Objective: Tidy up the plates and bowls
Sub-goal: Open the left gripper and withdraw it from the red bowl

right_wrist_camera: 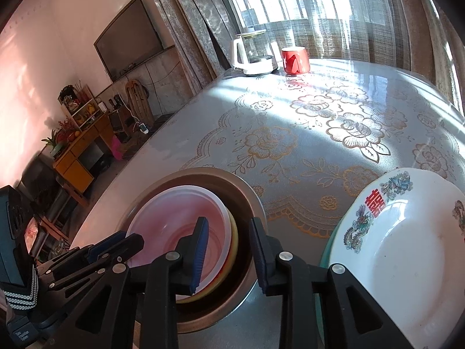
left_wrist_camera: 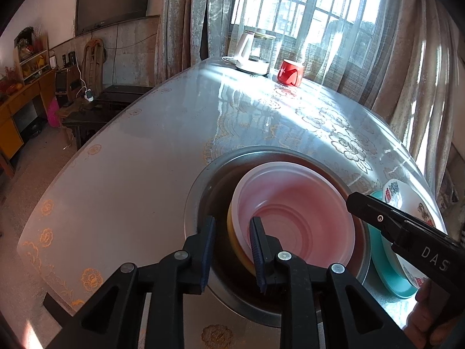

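The left gripper (left_wrist_camera: pixel 232 251) is seen closest in its own view, its blue-padded fingers (left_wrist_camera: pixel 207 250) parted with nothing held between them. They straddle the near rim of the stacked bowls: one finger is over the metal bowl (left_wrist_camera: pixel 197 200), the other over the pink bowl (left_wrist_camera: pixel 293 218), which is nested in a yellow bowl (left_wrist_camera: pixel 234 241) inside the metal one. No contact can be made out.

The right gripper (right_wrist_camera: pixel 229 251) is likewise open and empty; its fingers (right_wrist_camera: pixel 200 253) are spread across the right side of the same stack, the left finger over the pink bowl, the right one beside the metal rim.

Only in the right wrist view is the white plate (right_wrist_camera: pixel 407 247) shown nearly whole, with red characters and dragon figures, resting on a teal plate (right_wrist_camera: pixel 325 250) just beside the metal bowl. In the left view the plates are mostly hidden behind the right gripper.

A kettle (left_wrist_camera: pixel 252 55) and a red mug (left_wrist_camera: pixel 290 72) are seen at the far edge of the tabletop (left_wrist_camera: pixel 130 174), well apart from the stack.
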The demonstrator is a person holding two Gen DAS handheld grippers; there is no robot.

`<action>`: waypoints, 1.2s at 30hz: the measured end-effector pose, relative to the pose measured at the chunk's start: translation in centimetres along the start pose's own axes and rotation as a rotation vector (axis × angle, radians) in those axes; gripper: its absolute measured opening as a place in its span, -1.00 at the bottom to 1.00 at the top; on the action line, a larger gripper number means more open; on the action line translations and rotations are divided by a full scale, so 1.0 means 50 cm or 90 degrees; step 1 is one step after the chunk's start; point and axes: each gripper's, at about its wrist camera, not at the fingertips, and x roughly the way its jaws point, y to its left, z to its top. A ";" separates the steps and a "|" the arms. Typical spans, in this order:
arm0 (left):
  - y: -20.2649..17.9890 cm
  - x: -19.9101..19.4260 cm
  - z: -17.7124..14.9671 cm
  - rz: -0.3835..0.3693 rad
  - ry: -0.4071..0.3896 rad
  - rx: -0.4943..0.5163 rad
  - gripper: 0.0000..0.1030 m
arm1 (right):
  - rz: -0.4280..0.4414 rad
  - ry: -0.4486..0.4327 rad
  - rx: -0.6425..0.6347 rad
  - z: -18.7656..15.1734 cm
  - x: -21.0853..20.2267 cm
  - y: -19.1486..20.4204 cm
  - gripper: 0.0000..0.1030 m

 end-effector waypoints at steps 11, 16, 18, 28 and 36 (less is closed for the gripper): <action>0.000 -0.034 -0.008 0.008 -0.028 -0.003 -0.36 | -0.016 -0.013 0.010 -0.016 -0.017 -0.005 -0.39; -0.002 -0.049 -0.020 0.014 -0.037 -0.001 -0.35 | -0.024 -0.016 0.016 -0.025 -0.025 -0.012 -0.39; -0.003 -0.054 -0.026 0.016 -0.041 0.001 -0.35 | -0.029 -0.019 0.018 -0.032 -0.030 -0.013 -0.39; -0.001 -0.073 -0.051 0.026 -0.053 0.007 -0.33 | -0.040 -0.024 0.020 -0.055 -0.045 -0.017 -0.39; 0.022 -0.083 -0.075 0.005 -0.046 -0.020 -0.18 | -0.028 -0.018 0.017 -0.081 -0.051 -0.015 -0.39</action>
